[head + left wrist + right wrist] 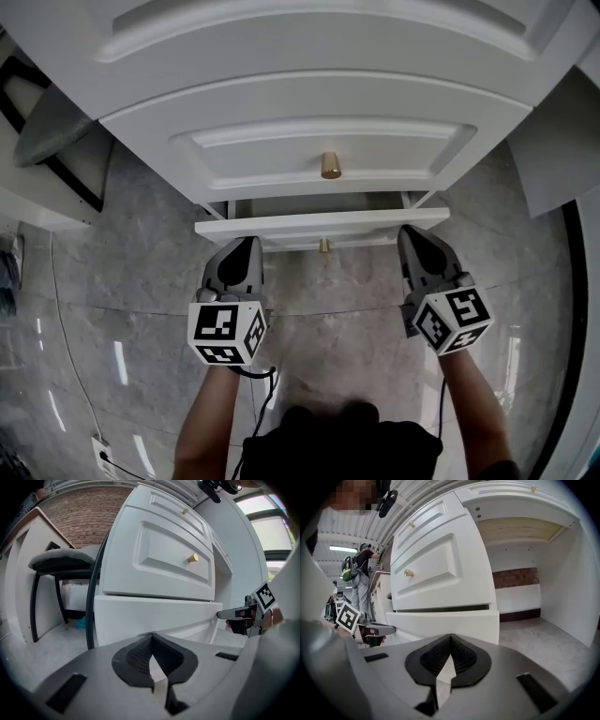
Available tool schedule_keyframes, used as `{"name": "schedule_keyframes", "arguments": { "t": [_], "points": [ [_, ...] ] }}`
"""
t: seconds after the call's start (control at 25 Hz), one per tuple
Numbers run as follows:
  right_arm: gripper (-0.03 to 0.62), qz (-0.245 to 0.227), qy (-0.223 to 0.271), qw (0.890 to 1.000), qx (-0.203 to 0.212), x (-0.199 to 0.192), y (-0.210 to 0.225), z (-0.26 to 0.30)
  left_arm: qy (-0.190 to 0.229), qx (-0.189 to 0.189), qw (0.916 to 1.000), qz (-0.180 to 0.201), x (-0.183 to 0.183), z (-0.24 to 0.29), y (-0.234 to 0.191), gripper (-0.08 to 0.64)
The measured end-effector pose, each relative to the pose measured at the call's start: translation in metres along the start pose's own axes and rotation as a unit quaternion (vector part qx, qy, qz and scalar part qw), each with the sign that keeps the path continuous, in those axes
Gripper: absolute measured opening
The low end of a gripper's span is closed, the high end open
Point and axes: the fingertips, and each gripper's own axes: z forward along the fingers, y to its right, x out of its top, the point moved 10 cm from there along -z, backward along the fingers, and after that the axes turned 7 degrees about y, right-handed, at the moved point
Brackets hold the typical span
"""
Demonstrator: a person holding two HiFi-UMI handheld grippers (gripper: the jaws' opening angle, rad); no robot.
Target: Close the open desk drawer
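Note:
The white bottom drawer point(319, 225) stands pulled out a little from the desk, with a small brass knob point(323, 246) on its front. My left gripper point(246, 242) is shut, its tips at the left end of the drawer front point(154, 613). At the right end, my right gripper point(412, 232) is shut too, its tips up against the same front point(440, 620). Neither gripper holds anything. Each gripper view shows its own closed jaws, the left gripper point(151, 637) and the right gripper point(450, 637), close before the white panel. The drawer above point(319, 141) is closed and has a brass knob point(331, 165).
A chair with a grey cushion point(61, 559) stands left of the drawers. The knee space point(525, 588) under the desk opens to the right. A cable and a power strip point(98, 450) lie on the glossy marble floor. A person point(358, 573) stands far off.

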Motion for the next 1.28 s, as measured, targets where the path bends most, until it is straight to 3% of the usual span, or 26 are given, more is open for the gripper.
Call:
{"name": "schedule_keyframes", "arguments": {
  "t": [0.32, 0.56, 0.8, 1.04, 1.28],
  "points": [
    [0.005, -0.015, 0.000, 1.000, -0.001, -0.001, 0.001, 0.002, 0.002, 0.003, 1.0000, 0.007, -0.001, 0.002, 0.000, 0.009],
    [0.005, -0.014, 0.003, 1.000, -0.007, 0.002, 0.008, 0.020, 0.008, 0.015, 0.9998, -0.013, 0.002, 0.020, -0.007, 0.009],
    [0.005, -0.022, 0.010, 1.000, 0.003, 0.002, 0.010, 0.023, 0.017, 0.014, 0.9998, 0.004, 0.002, 0.023, -0.007, 0.009],
    [0.005, -0.033, 0.017, 0.999, -0.006, 0.001, 0.010, 0.024, 0.018, 0.013, 0.9997, -0.003, 0.002, 0.025, -0.008, 0.009],
    [0.005, -0.011, 0.017, 0.999, -0.024, 0.003, 0.011, 0.036, 0.016, 0.023, 0.9996, -0.008, 0.005, 0.036, -0.012, 0.009]
  ]
}}
